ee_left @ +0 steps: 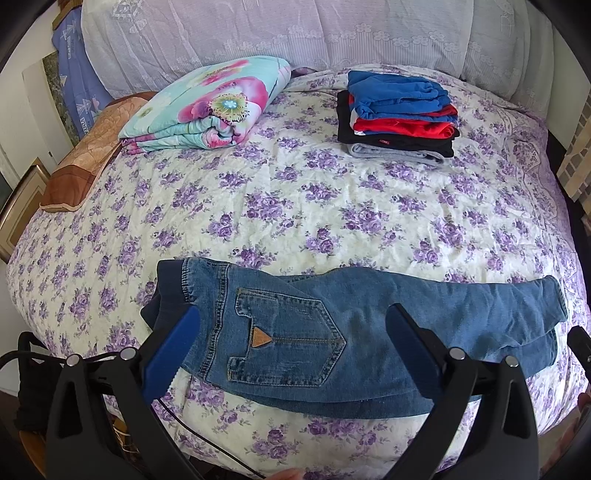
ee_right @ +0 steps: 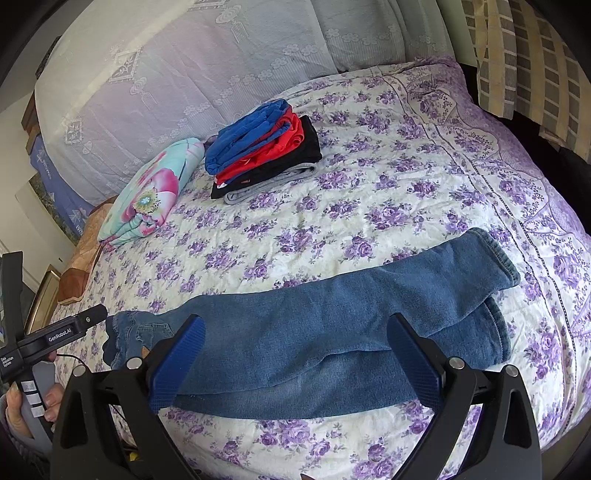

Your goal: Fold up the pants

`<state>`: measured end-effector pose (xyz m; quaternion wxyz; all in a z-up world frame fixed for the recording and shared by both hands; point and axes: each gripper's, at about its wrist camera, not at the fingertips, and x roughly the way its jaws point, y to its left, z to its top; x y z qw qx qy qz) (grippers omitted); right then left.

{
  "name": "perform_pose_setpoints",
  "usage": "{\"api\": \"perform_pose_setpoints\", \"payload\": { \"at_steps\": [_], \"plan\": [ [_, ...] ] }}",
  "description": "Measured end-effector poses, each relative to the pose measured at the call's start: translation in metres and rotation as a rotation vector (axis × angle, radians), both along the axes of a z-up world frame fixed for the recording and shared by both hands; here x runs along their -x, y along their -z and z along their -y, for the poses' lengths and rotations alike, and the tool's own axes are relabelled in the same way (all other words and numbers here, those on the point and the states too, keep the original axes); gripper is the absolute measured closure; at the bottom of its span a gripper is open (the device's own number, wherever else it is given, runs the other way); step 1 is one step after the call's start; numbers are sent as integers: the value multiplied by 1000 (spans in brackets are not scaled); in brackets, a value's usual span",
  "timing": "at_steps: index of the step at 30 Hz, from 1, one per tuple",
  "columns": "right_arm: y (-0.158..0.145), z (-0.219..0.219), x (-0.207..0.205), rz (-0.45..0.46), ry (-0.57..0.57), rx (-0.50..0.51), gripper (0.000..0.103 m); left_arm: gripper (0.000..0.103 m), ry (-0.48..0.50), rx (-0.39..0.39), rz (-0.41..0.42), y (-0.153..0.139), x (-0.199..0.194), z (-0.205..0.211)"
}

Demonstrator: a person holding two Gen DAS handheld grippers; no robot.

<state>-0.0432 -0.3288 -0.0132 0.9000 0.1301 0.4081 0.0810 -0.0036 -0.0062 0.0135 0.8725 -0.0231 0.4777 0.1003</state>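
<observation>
Small blue denim pants (ee_left: 332,332) lie folded lengthwise, one leg on the other, along the bed's near edge, waistband left, cuffs right. The back pocket with a tan patch (ee_left: 260,338) faces up. My left gripper (ee_left: 295,325) is open, fingers spread above the seat and pocket, holding nothing. In the right wrist view the pants (ee_right: 332,325) stretch from waistband at left to cuffs (ee_right: 498,295) at right. My right gripper (ee_right: 295,332) is open over the thigh part of the legs, empty. The left gripper's body (ee_right: 59,336) shows at the left edge.
A stack of folded clothes, blue, red, black and grey (ee_left: 399,114), sits at the back of the bed. A folded floral blanket (ee_left: 207,107) lies at the back left. The flowered bedspread (ee_left: 295,206) stretches between them and the pants. White lace-covered pillows (ee_left: 277,29) line the head.
</observation>
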Motion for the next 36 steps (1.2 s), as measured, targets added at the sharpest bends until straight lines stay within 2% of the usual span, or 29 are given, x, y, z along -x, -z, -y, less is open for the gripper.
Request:
{"api": "perform_pose_setpoints", "payload": {
  "at_steps": [2, 4, 7, 9, 11, 14, 16, 18, 21, 24, 26, 27, 28, 30, 31, 32, 33, 34, 36],
  "plan": [
    [2, 3, -1, -10, -3, -22, 4, 5, 15, 39, -22, 5, -1, -4],
    [9, 14, -3, -28, -2, -72, 4, 5, 17, 121, -75, 20, -3, -18],
    [31, 48, -2, -79, 54, -155, 4, 5, -84, 220, -144, 50, 3, -59],
    [53, 77, 2, -134, 92, -281, 4, 5, -159, 245, -185, 67, 12, -84],
    [74, 104, 9, -180, 177, -401, 4, 5, -232, 277, -215, 79, 22, -105],
    [94, 131, 21, -179, 292, -510, 4, 5, -293, 359, -256, 92, 29, -124],
    [101, 139, 22, -159, 331, -551, 4, 5, -309, 397, -272, 96, 30, -127],
    [109, 143, 17, -155, 337, -599, 4, 5, -312, 402, -285, 98, 29, -123],
    [123, 150, 3, -162, 361, -682, 4, 5, -320, 407, -293, 97, 27, -114],
    [140, 160, -11, -184, 380, -756, 7, 5, -331, 444, -287, 96, 31, -106],
    [151, 165, -20, -191, 364, -821, 22, 5, -344, 474, -283, 95, 35, -102],
    [154, 166, -25, -195, 342, -842, 27, 5, -363, 480, -284, 95, 38, -99],
    [157, 167, -31, -198, 320, -850, 35, 5, -385, 484, -284, 94, 42, -98],
    [164, 167, -42, -228, 298, -841, 43, 5, -427, 495, -291, 94, 51, -94],
    [168, 168, -46, -245, 297, -845, 53, 5, -447, 503, -296, 95, 54, -92],
    [172, 169, -47, -258, 297, -849, 68, 5, -464, 514, -301, 96, 58, -92],
    [174, 169, -50, -265, 288, -850, 76, 5, -480, 530, -302, 97, 62, -92],
    [174, 169, -51, -260, 265, -856, 91, 5, -495, 551, -296, 97, 65, -93],
    [171, 168, -51, -243, 241, -847, 95, 5, -527, 598, -276, 98, 73, -98]
  ]
}}
